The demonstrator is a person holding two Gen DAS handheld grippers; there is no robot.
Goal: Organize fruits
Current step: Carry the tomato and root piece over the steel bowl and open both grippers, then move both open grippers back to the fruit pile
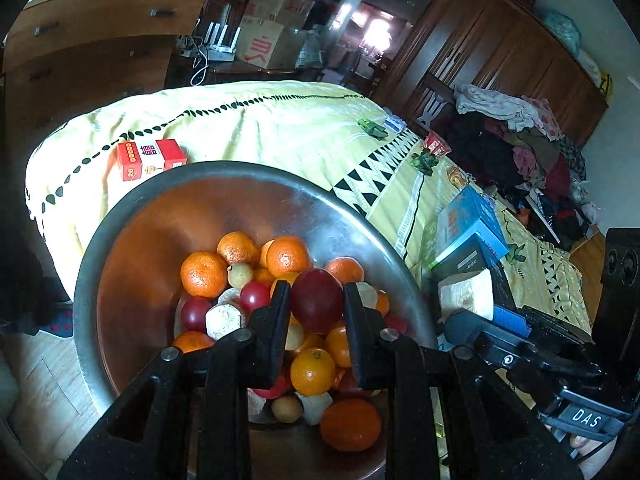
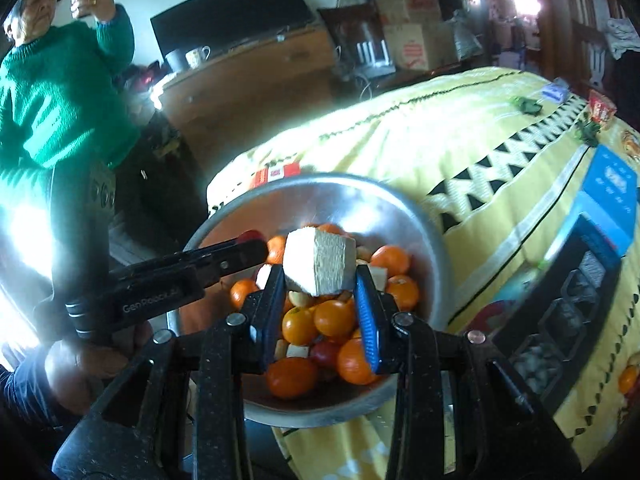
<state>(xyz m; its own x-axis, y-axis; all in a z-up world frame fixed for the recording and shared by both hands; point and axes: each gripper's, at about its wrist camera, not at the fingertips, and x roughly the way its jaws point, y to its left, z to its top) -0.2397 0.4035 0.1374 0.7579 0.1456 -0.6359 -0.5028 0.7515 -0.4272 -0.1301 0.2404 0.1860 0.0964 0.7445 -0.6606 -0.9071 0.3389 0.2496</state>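
red fruit point(image 1: 316, 300) — clamped in left hand-held gripper point(image 1: 316, 292) | above bowl point(image 1: 224, 184) (steel)

The metal bowl point(image 1: 120, 264) is dull silver at the rim with a coppery-brown sheen inside; in it lie bright orange mandarins point(image 1: 203, 274), dark red fruits point(image 1: 318, 300) and pale cream-white cut chunks point(image 1: 222, 320); lower centre sits a yellow-orange fruit point(image 1: 312, 371); the bedcover point(image 1: 280, 128) is pale yellow with a dotted black leaf line and a band of black triangles; at left of the frame a box point(image 1: 150, 159) is red and white with gold marks; the left gripper point(image 1: 316, 296) has black fingers; the right gripper point(image 2: 318, 280) shows a blue pad point(image 2: 366, 316), a pale cream block point(image 2: 320, 260) between; upper left, a person's sweater point(image 2: 60, 92) is vivid green; the boxes point(image 2: 608, 200) at right are blue.
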